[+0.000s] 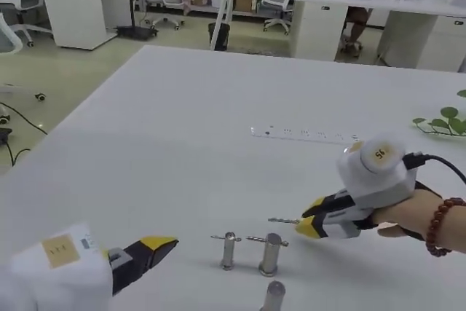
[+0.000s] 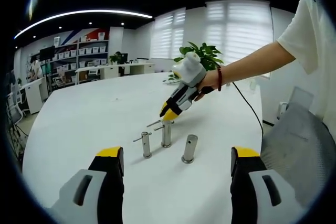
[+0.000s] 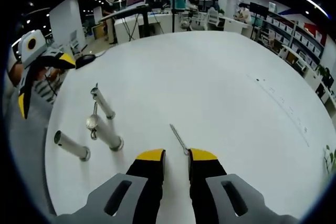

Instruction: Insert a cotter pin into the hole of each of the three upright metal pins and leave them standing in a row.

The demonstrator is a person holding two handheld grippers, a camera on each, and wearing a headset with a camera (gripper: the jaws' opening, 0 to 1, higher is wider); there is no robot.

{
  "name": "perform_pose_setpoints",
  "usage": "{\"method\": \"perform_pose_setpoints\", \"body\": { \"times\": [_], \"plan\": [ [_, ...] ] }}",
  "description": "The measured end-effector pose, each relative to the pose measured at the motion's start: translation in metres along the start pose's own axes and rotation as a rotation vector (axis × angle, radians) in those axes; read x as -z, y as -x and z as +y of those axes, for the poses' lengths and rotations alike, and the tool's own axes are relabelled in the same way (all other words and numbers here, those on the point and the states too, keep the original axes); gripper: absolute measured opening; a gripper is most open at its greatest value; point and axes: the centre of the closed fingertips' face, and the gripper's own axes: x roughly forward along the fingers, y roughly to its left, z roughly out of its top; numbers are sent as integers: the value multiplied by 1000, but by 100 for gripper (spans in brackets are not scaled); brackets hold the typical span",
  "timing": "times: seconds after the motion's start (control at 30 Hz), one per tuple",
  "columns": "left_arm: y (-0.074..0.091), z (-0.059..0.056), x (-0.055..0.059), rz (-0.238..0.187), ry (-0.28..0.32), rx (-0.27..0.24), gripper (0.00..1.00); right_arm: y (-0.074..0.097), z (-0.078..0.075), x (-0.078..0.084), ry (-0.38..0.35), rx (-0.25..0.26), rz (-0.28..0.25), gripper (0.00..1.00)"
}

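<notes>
Three upright metal pins stand near the table's front edge. The left pin and the middle pin each have a cotter pin through the top. The third pin, nearest me, has a bare top. My right gripper hovers just right of the middle pin, shut on a cotter pin that points left at it. In the right gripper view that cotter pin sticks out ahead of the nearly closed jaws. My left gripper stands open left of the pins, and its own view shows the jaws wide apart before the three pins.
A white power strip lies further back on the white table. Leaves of a plant reach in at the right edge. Desks and office chairs stand beyond the table.
</notes>
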Motion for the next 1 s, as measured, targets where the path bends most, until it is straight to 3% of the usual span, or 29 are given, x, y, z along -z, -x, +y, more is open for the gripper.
{"method": "perform_pose_setpoints", "body": {
  "times": [0.47,0.67,0.8,0.97,1.0],
  "plan": [
    [-3,2,5,10,17,5,82,-15,-10,3,7,-12,46,14],
    [-6,-4,6,15,18,26,81,-14,-10,4,94,-14,108,8],
    [-6,-6,7,22,14,35,81,-16,-10,3,110,-20,137,8],
    [-5,-7,8,26,11,39,80,-15,-6,3,241,-37,195,4],
    [-5,-7,8,27,11,39,80,-15,-6,3,295,-30,216,4]
  ]
}}
